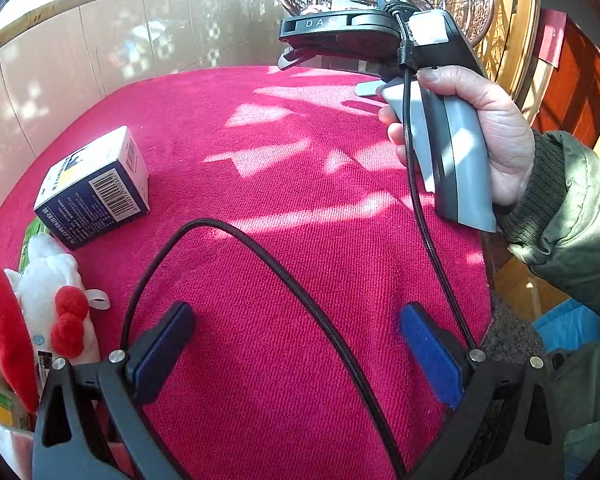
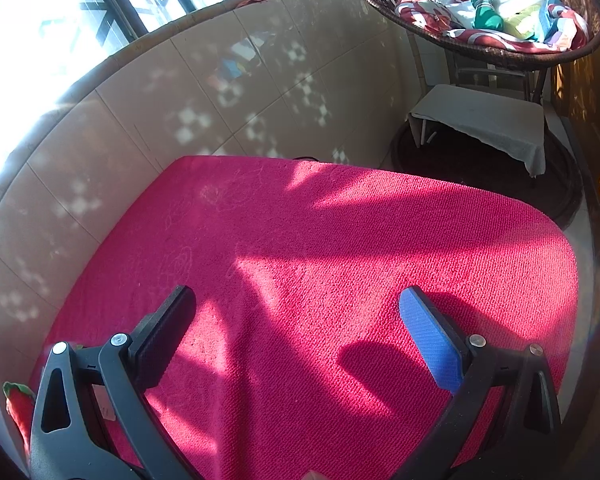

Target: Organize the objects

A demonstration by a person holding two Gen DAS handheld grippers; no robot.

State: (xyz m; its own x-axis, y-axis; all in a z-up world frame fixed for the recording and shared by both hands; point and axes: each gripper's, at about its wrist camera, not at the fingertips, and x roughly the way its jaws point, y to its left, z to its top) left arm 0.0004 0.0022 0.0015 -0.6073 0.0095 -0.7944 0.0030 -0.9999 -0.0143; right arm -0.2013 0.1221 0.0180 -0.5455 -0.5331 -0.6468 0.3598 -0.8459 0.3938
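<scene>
Here: box (image 1: 94,187) lies far-left of left claw (image 1: 296,344); both claws apart, empty.

left gripper (image 1: 296,354): black frame, blue pads, silver screws, braided black cable (image 1: 284,276) looping across
right gripper (image 2: 296,338): black frame, blue pads, silver screws
right gripper handle (image 1: 448,152): grey pistol grip, black top marked "das"
right hand (image 1: 488,128): olive-green jacket sleeve (image 1: 580,216), dark ribbed knit cuff
</scene>
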